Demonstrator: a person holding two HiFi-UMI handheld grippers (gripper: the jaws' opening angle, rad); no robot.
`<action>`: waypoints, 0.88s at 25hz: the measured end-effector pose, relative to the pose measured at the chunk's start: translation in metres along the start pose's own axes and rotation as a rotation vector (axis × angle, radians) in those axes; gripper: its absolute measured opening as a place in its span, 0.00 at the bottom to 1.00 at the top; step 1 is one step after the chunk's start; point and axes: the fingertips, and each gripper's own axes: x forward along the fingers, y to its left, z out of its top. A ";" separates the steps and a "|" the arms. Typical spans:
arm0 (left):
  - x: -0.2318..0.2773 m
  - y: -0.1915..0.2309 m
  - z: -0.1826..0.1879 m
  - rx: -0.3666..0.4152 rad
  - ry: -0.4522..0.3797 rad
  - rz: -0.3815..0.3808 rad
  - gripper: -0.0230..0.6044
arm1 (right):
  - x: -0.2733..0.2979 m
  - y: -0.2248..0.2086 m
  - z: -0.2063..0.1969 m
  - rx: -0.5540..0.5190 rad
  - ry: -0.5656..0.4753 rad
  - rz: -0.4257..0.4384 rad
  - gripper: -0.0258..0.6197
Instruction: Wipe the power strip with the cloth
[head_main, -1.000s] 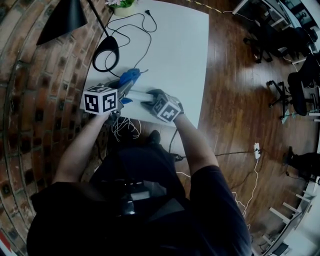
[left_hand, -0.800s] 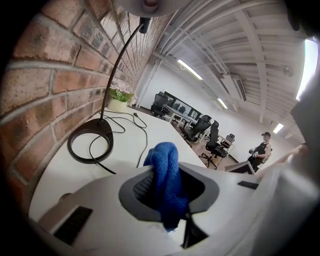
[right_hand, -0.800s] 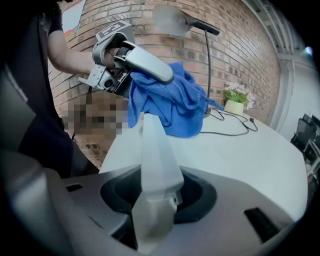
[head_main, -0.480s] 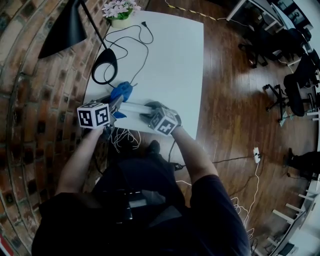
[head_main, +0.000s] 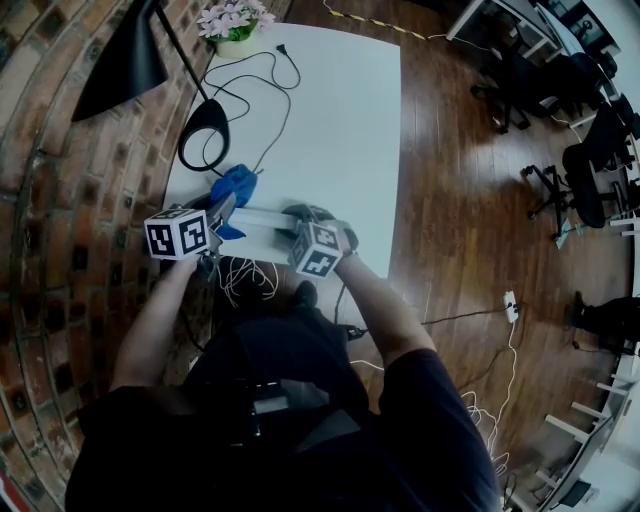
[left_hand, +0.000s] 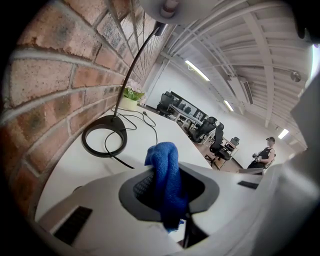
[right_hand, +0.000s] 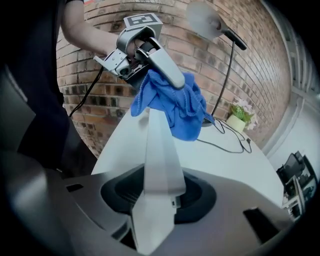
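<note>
Blue cloth (head_main: 236, 184) is bunched up and pinched in the left tool (head_main: 222, 212). The jaws are squeezed onto one fold, so most of the fabric hangs out past the tips as a soft wad. That makes sense to me: the loose wad does the rubbing and the hard tips stay off the plastic.

The power strip (head_main: 262, 216) is a long white bar lying along the near edge of the worktop (head_main: 340, 120), closer to the near left corner by the brick wall (head_main: 90, 200). The right tool (head_main: 296, 218) is clamped on one end of it, and its jaws have just been closing a bit tighter with the strip between them. In the right gripper view the strip sticks straight out from those jaws toward the cloth, which touches its other end.

So one hand is basically a vise and the other does the wiping. Without that grip, a light strip would probably just skate around under the cloth. I can't tell whether the far end rests on the worktop or is lifted a little.

My guess is the wiping is happening at that far end, with the rest of the length left to do.

The black lamp base (head_main: 205, 122) and its cord sit further back along the left edge, and a flower pot (head_main: 234, 22) is at the far left corner. Both are well apart from the action, so nothing looks likely to snag.
</note>
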 end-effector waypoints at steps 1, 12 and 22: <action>0.000 0.000 -0.001 0.001 0.003 0.000 0.16 | 0.001 0.000 0.000 -0.013 0.007 -0.004 0.30; 0.007 0.005 -0.028 0.019 0.067 0.022 0.16 | -0.001 -0.015 -0.001 -0.270 0.133 -0.169 0.29; 0.011 -0.007 -0.041 0.127 0.038 0.019 0.17 | -0.003 -0.027 -0.007 -0.439 0.178 -0.320 0.28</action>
